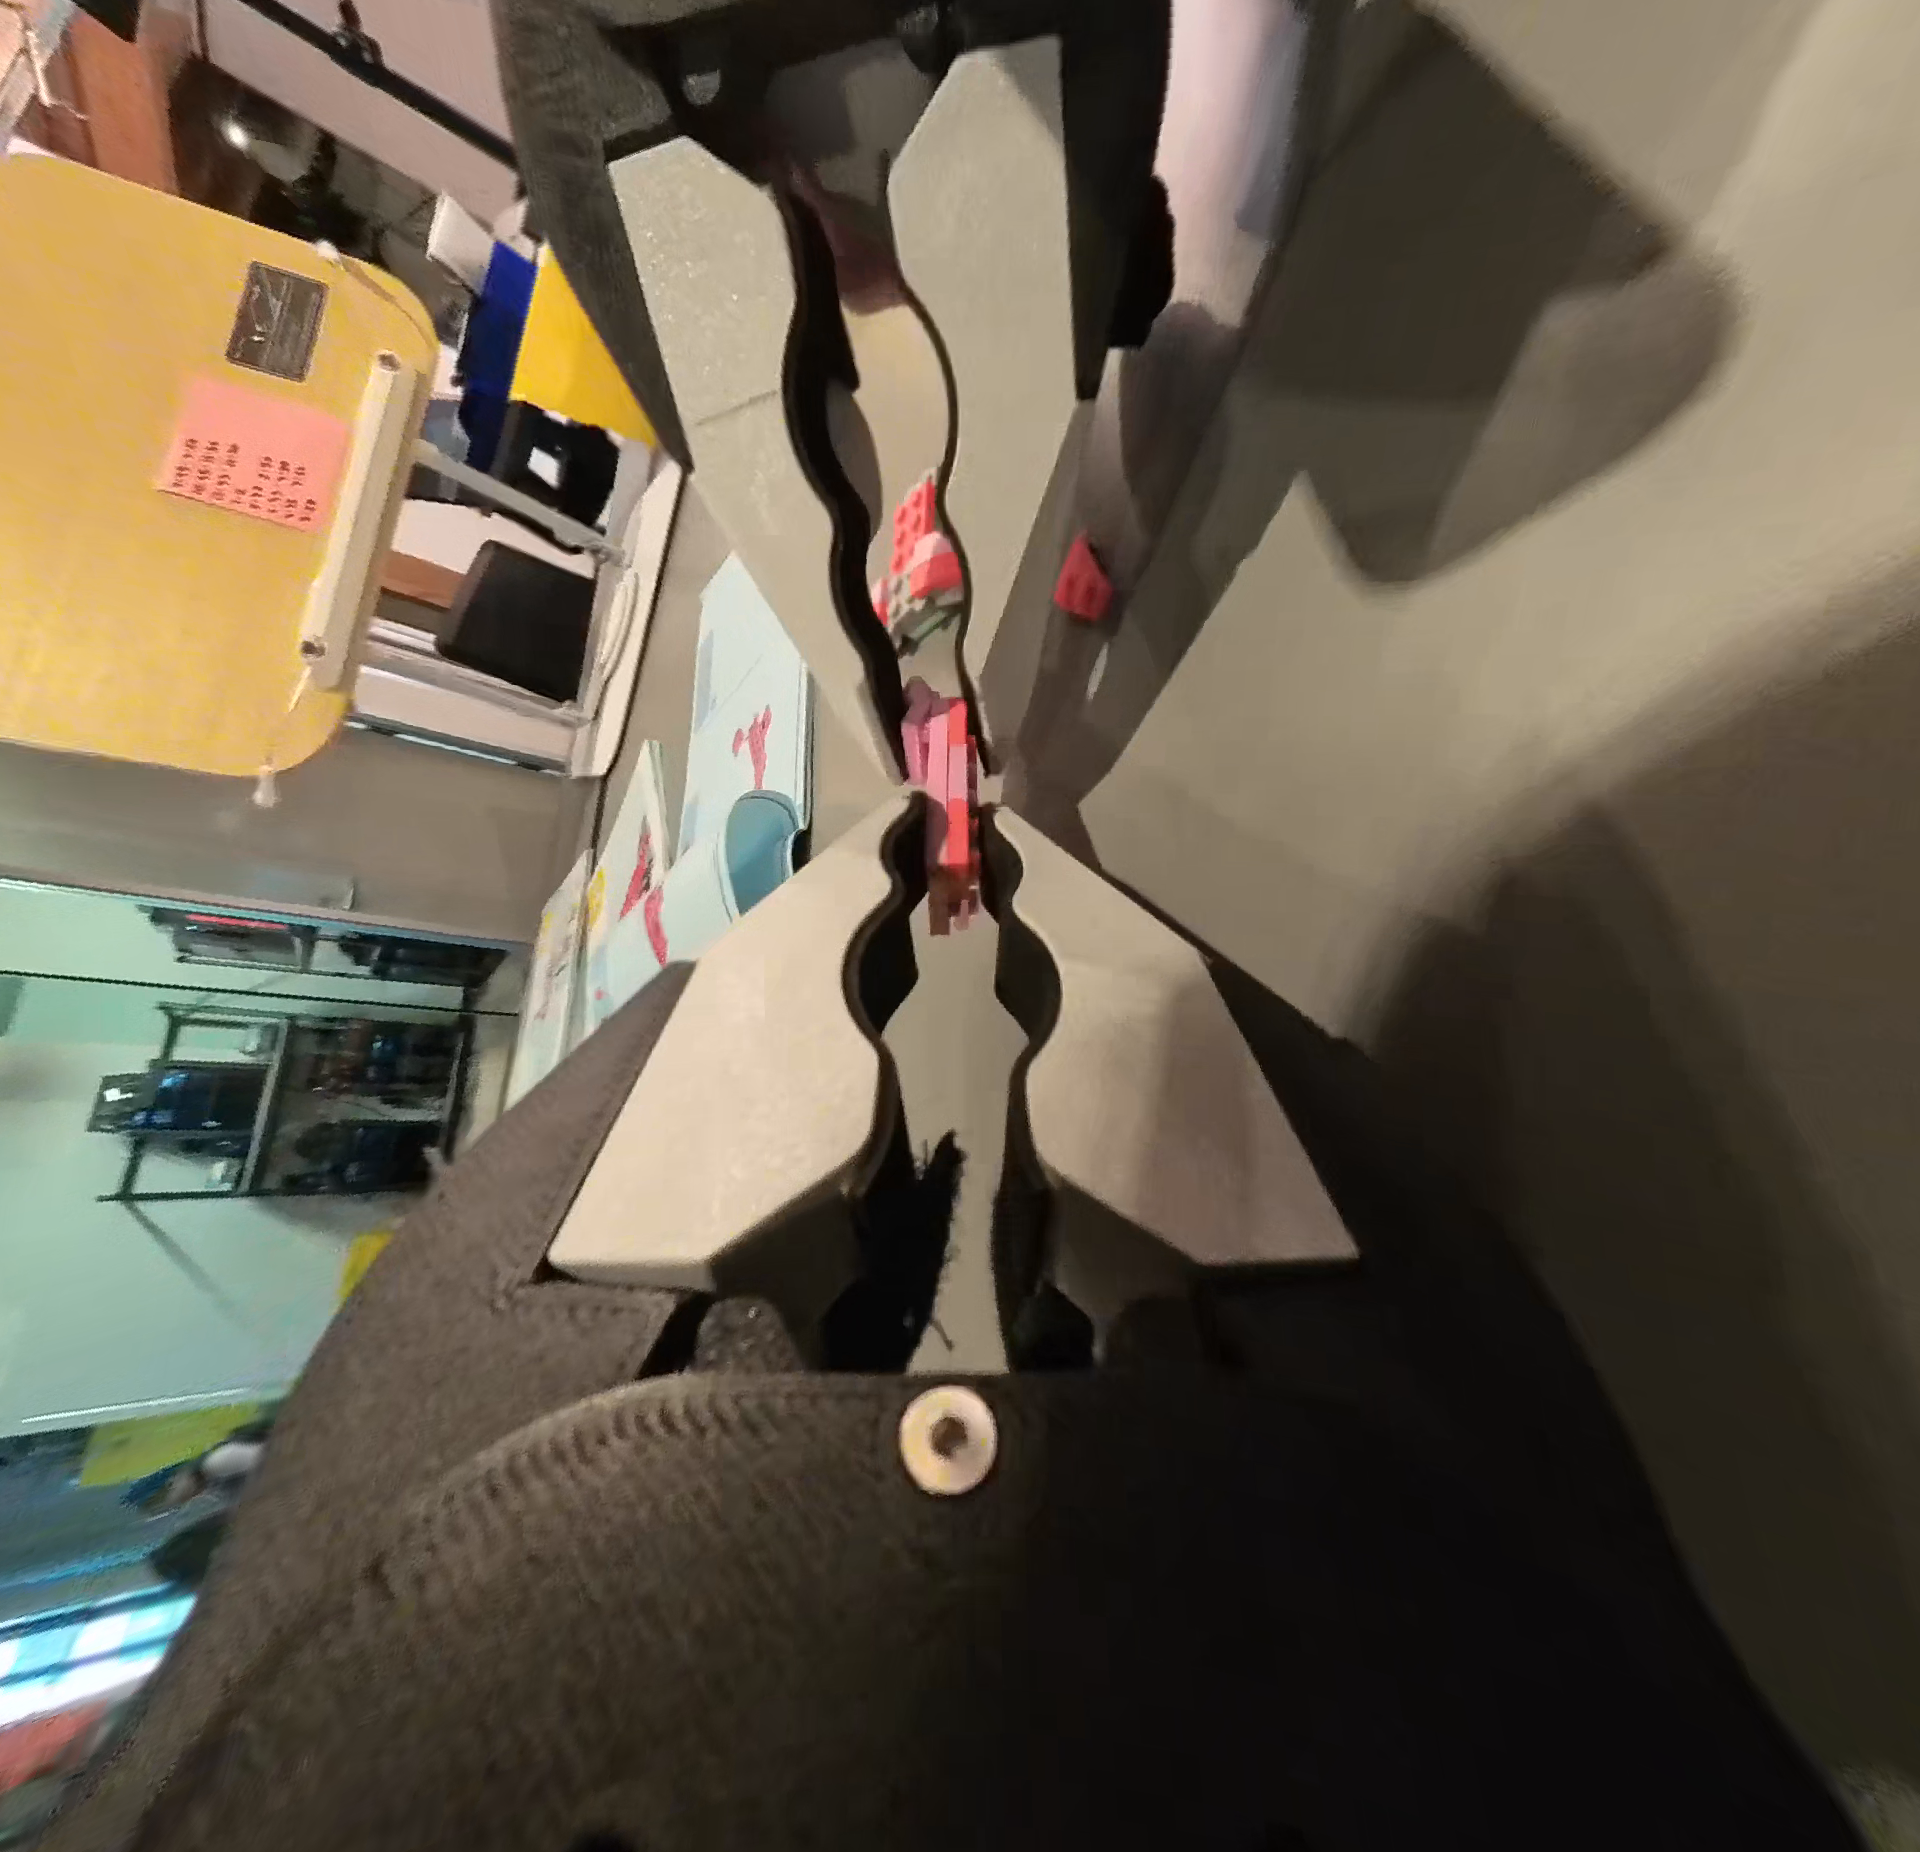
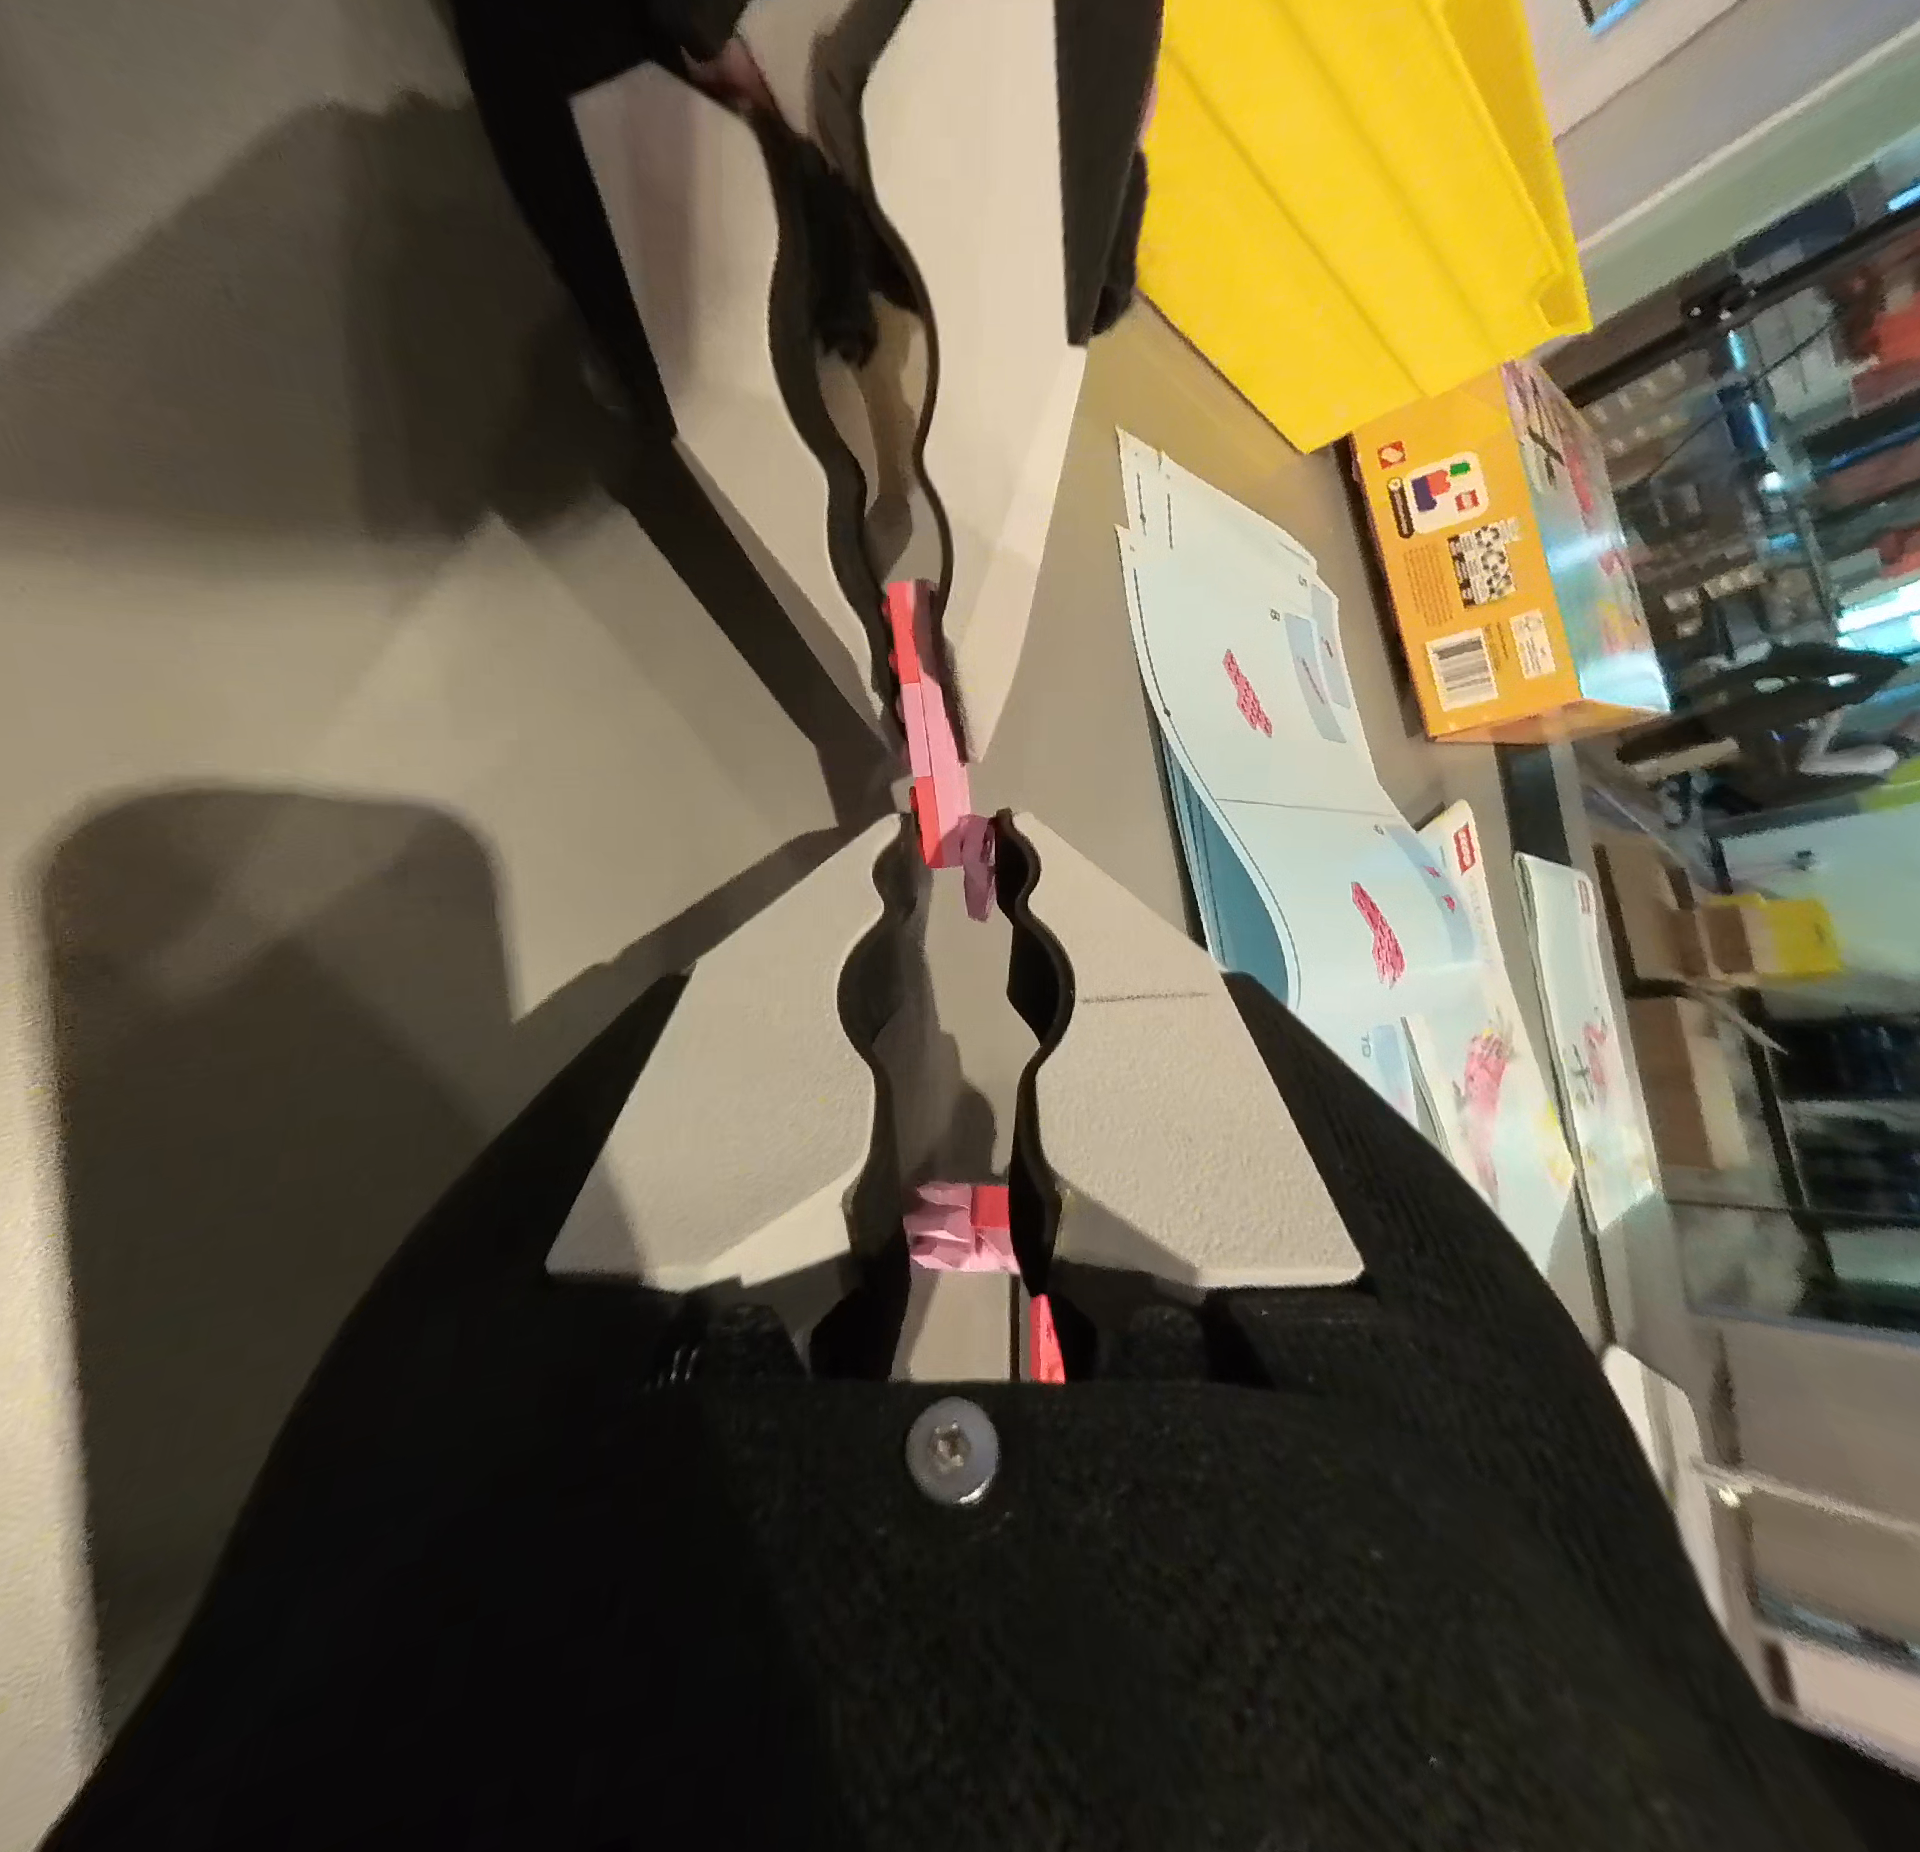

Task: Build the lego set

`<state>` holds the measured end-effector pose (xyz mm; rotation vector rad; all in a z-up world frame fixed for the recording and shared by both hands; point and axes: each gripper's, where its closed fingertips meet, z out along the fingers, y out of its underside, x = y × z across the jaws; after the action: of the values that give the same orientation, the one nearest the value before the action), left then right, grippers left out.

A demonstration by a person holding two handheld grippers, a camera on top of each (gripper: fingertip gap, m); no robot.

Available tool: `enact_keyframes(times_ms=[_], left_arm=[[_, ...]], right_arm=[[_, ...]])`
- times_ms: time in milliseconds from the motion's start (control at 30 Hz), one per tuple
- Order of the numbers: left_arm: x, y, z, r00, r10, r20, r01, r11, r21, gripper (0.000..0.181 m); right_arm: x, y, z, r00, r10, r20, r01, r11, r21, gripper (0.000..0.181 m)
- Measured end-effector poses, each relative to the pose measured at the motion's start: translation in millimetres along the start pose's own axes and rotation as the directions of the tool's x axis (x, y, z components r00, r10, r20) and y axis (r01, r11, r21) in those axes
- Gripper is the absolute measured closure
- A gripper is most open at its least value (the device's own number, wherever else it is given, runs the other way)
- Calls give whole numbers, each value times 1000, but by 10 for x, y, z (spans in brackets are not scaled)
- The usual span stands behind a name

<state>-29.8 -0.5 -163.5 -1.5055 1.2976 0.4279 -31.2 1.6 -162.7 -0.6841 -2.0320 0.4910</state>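
Both views are rolled on their side. My left gripper [image 1: 948, 820] reaches in from the bottom of the left wrist view and is shut on a small pink and red lego assembly [image 1: 951, 857]. My right gripper [image 1: 940, 753] comes from the top and meets it tip to tip, shut on the same assembly. In the right wrist view my right gripper [image 2: 954, 836] is at the bottom and the left gripper [image 2: 925, 753] at the top, with the assembly [image 2: 935, 753] of red, pink and purple pieces between them. The grey table [image 2: 312, 659] lies behind.
Loose red and pink bricks [image 1: 920, 545] and a red piece [image 1: 1081, 576] lie on the table, and more pink bricks [image 2: 956, 1231] show between my right fingers. Open instruction booklets [image 2: 1299, 763], an orange lego box [image 2: 1496, 576] and a yellow bin [image 2: 1351, 192] stand at the table's side. The grippers are tip to tip, or close to it.
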Motion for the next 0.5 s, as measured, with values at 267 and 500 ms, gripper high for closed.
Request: enact_keyframes(times_ms=[267, 500], left_arm=[[16, -61, -18, 989, -122, -79, 128, 989, 77, 174], [59, -52, -5, 981, -155, -120, 165, 983, 77, 174]], right_arm=[[-35, -56, -50, 998, 33, 58, -39, 993, 115, 168], [-71, -32, -28, 998, -61, 31, 59, 995, 79, 168]])
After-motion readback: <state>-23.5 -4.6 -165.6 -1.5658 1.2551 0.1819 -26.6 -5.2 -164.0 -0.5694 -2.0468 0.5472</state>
